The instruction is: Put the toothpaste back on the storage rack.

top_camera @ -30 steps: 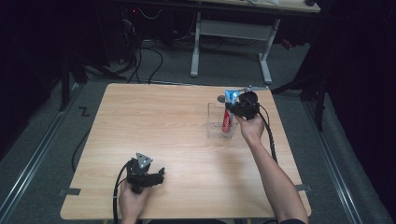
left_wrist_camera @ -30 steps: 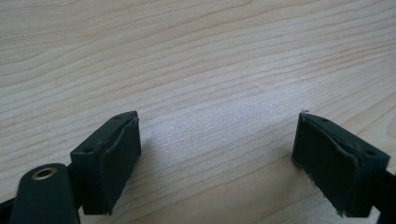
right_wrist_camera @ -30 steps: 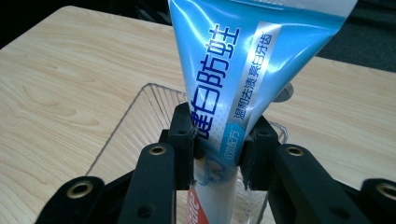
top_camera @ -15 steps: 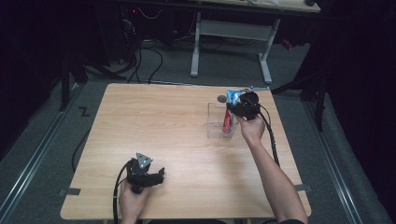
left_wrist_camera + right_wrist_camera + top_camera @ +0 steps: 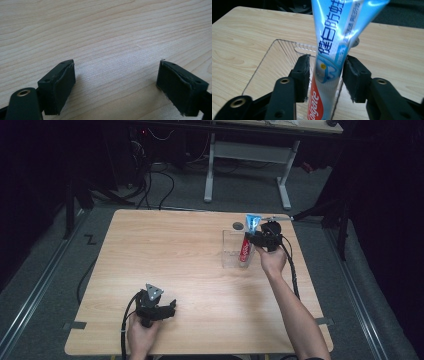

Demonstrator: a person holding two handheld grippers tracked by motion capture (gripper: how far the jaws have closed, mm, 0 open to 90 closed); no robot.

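Wooden table (image 5: 190, 270) under a dark room, cables and desk legs across the top of the high view. Toothpaste tube (image 5: 332, 65), red and blue, stands nearly upright in a clear plastic box (image 5: 274, 60) at the right of the table, crimped end up. Right gripper (image 5: 325, 75) has its jaws either side of the tube with slim gaps showing, so not clamped. Small dark disc (image 5: 238, 226) lies just beyond the box. Left gripper (image 5: 159, 309), lower left of the high view, rests on bare wood, jaws spread wide, holding nothing.
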